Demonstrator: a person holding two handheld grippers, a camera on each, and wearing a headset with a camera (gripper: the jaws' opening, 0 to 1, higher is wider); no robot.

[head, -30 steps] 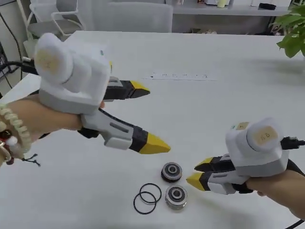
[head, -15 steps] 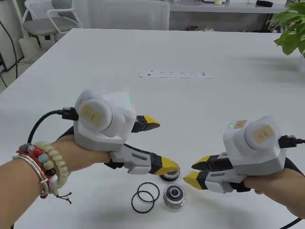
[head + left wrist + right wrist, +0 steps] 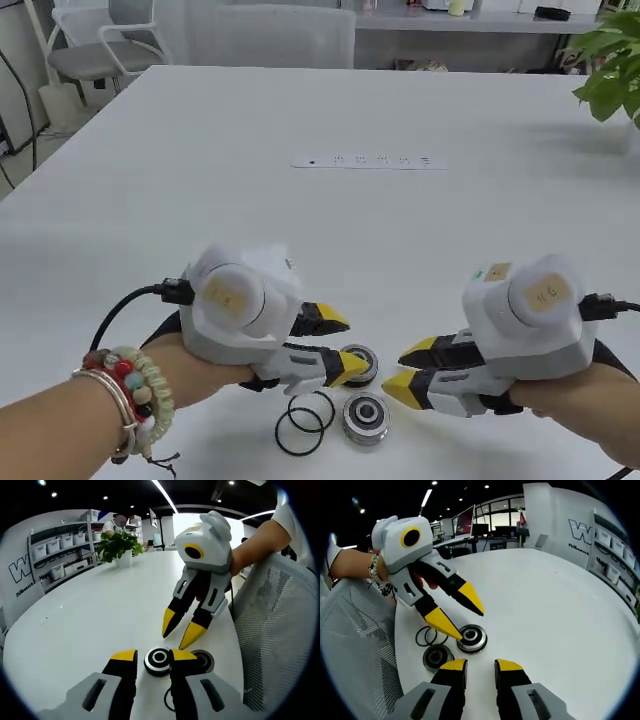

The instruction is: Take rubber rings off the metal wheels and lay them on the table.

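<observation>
rubber rings (image 3: 300,428): two, overlapping, lying flat on the desk (image 3: 200,180)
near wheel (image 3: 366,418): flat on the desk, just right of the rubber rings
far wheel (image 3: 360,360): just behind the near wheel, between the left jaw tips
left gripper (image 3: 348,345): jaws apart, astride the far wheel; contact unclear
right gripper (image 3: 402,368): jaws slightly apart, empty, pointing at the two wheels
power strip (image 3: 365,160): well beyond, mid-desk

Big letter "W" up on the white wall (image 3: 17,555) in the left gripper view, and there it is again on the wall (image 3: 555,510) in the right gripper view. Smaller line beneath it, too blurred to read. Table strip (image 3: 367,160) marks, illegible.
</observation>
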